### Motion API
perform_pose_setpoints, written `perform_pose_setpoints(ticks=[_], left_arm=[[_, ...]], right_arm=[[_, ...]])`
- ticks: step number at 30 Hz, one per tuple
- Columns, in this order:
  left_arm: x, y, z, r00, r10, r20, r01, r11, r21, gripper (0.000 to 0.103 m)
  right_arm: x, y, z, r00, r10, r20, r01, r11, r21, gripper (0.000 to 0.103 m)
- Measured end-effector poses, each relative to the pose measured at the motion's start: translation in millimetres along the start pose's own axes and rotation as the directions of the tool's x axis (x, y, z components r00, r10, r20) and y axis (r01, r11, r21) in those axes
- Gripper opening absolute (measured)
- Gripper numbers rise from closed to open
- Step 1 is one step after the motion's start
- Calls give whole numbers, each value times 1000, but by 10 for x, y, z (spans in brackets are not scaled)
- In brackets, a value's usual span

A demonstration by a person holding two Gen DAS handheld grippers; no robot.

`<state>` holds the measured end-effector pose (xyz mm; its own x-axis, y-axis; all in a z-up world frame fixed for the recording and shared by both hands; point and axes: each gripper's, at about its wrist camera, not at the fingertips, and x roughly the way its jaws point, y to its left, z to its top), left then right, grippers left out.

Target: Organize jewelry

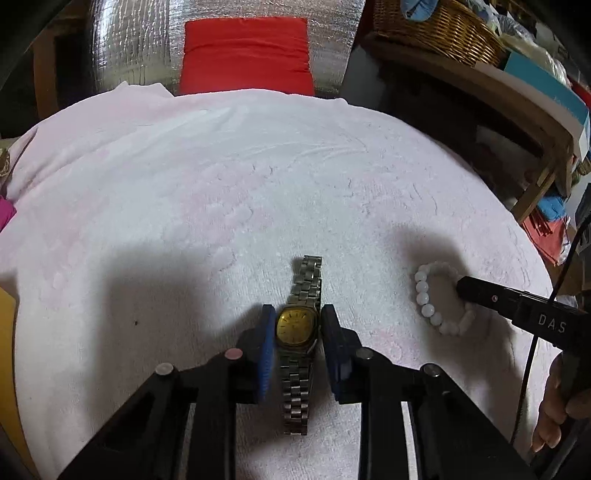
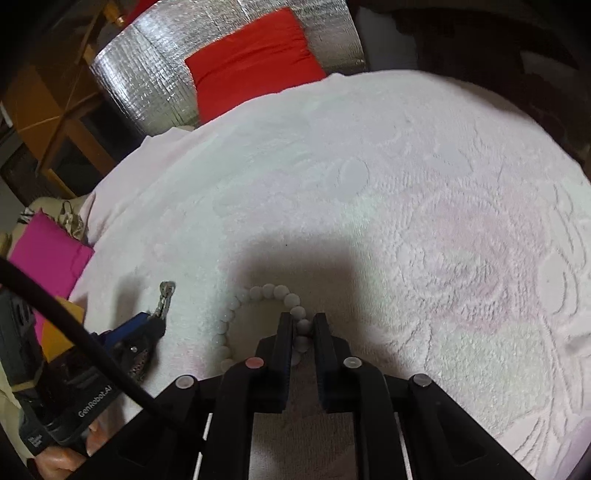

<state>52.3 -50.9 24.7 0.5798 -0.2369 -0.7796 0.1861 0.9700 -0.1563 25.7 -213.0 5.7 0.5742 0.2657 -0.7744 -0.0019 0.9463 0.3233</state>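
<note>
A steel wristwatch with a gold dial (image 1: 297, 325) lies straight on the white towel (image 1: 221, 184). My left gripper (image 1: 297, 314) straddles its case, blue pads on either side with small gaps, so it is open. A white bead bracelet (image 1: 439, 299) lies to the right. In the right wrist view my right gripper (image 2: 303, 325) is closed on the bracelet (image 2: 255, 306), beads pinched between its fingers. The right gripper also shows in the left wrist view (image 1: 465, 286). The watch band's end (image 2: 165, 295) and the left gripper (image 2: 144, 325) show at the left of the right wrist view.
A red cushion (image 1: 245, 55) leans on silver foil padding (image 1: 129, 44) behind the towel. A wicker basket (image 1: 436, 26) and a wooden shelf (image 1: 517, 110) stand at the right. A pink item (image 2: 48, 254) lies at the towel's left edge.
</note>
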Motion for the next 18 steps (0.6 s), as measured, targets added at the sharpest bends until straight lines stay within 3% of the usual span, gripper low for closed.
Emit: perform_pose_setpoints(ticks=[9,18], left_arm=[[-353,32,-30,998,0,61,-1,1000,10,26],[-888,142,-74,988,25,154,-23,1000,-16,26]], right_arm=[[-300,134,39,992,52,116,-49,998,-25,11],[-630,380,24,957,183,224,-172,983,-67,11]])
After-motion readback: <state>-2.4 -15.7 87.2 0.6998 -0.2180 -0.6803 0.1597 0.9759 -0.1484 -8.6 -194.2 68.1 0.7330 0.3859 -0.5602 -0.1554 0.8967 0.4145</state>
